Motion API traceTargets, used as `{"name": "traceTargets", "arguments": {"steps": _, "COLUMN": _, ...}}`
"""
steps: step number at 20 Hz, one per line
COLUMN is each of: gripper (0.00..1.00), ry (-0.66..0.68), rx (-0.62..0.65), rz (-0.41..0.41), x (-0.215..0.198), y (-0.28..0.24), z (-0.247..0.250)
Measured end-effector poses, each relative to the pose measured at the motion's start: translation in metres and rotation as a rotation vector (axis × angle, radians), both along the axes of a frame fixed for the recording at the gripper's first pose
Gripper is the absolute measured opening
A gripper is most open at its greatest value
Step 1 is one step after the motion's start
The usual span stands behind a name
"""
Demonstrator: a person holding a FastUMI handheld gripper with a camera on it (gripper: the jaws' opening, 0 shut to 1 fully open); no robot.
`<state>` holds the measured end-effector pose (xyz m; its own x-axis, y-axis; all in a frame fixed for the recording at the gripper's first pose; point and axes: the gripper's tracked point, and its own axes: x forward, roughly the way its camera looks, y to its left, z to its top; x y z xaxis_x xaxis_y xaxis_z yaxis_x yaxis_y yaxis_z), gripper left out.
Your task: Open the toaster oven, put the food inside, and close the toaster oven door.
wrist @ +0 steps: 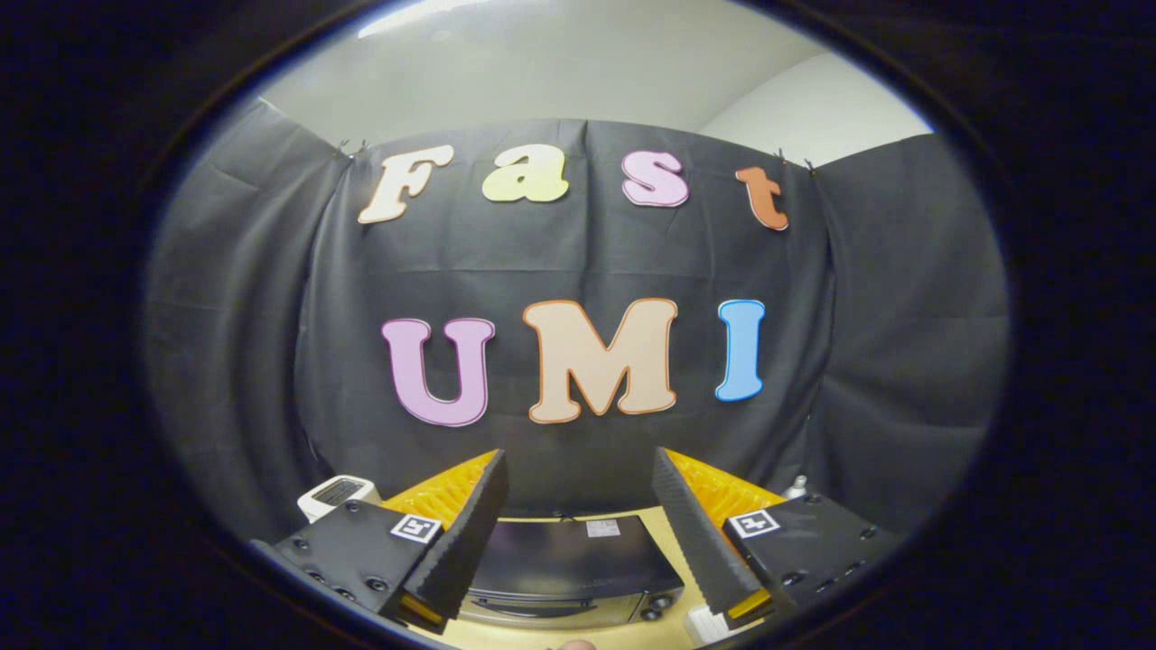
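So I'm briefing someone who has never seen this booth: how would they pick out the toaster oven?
Start at the tan table in front of the black cloth wall. The toaster oven sits there, seen from above between the open gripper's fingers. It is the dark box with front knobs, unlike the small white appliance beside it.

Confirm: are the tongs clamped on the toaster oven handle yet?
No. The tongs stand open and apart, holding nothing, with the toaster oven lying between and below the fingers.
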<state>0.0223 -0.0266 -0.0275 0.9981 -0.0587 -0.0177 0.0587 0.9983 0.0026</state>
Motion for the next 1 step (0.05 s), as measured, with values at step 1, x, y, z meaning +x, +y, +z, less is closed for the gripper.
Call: {"name": "traceTargets", "arguments": {"steps": 1, "gripper": 0.99, "ry": -0.002, "rx": 0.006, "rz": -0.002, "x": 0.0005, "y": -0.0037, "z": 0.0008}}
